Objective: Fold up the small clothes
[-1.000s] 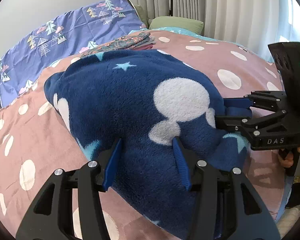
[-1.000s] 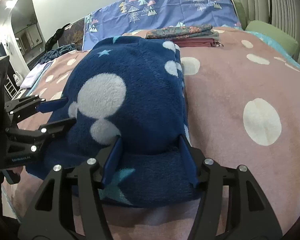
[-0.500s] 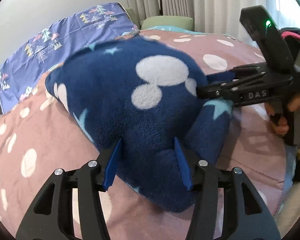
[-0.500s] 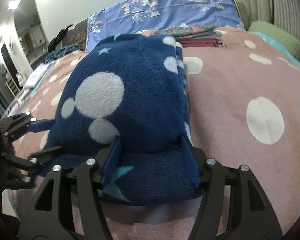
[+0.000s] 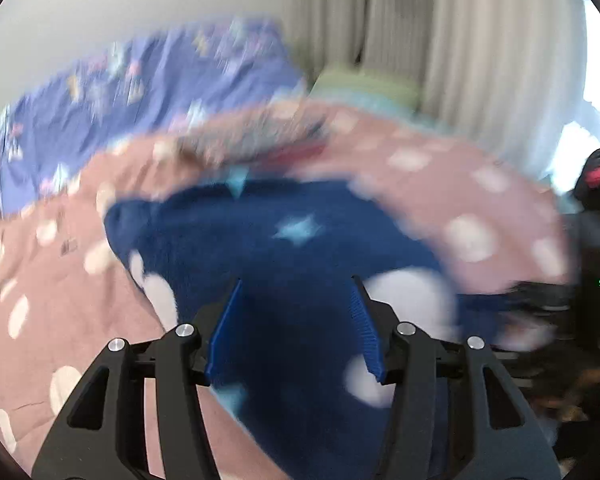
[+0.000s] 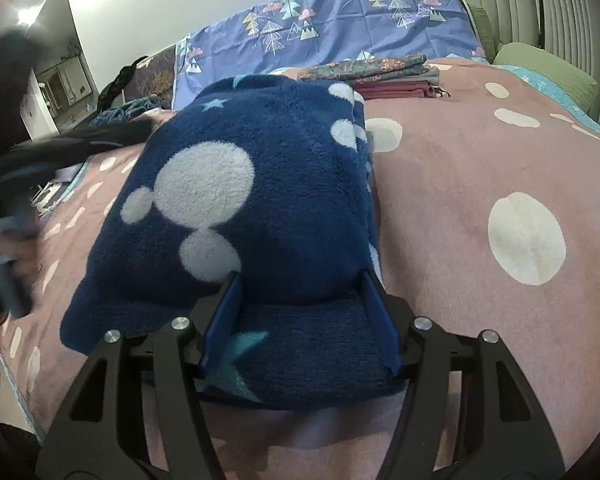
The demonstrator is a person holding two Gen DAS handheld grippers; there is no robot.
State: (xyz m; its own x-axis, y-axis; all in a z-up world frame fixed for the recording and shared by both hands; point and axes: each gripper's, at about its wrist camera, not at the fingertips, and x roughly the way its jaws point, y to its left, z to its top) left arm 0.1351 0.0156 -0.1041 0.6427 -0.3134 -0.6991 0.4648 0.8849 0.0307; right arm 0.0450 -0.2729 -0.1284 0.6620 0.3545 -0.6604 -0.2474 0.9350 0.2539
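Navy-blue fleece garment with white dots and pale stars (image 6: 256,216) lies folded on the pink bedspread with white spots (image 6: 500,184), and I see it from both wrist cameras. My right gripper (image 6: 300,300) has its blue pads spread wide, released, with the garment's near hem lying between them. My left gripper (image 5: 296,308) is also spread apart over the fleece (image 5: 284,248), gripping nothing; that view is heavily blurred. No container is in view. Beyond the garment sits a stack of folded patterned and maroon clothes (image 6: 384,74), apart from it, before a purple sheet printed with trees (image 6: 340,20). A green pillow (image 6: 548,68) rests near the pale curtains (image 6: 540,4).
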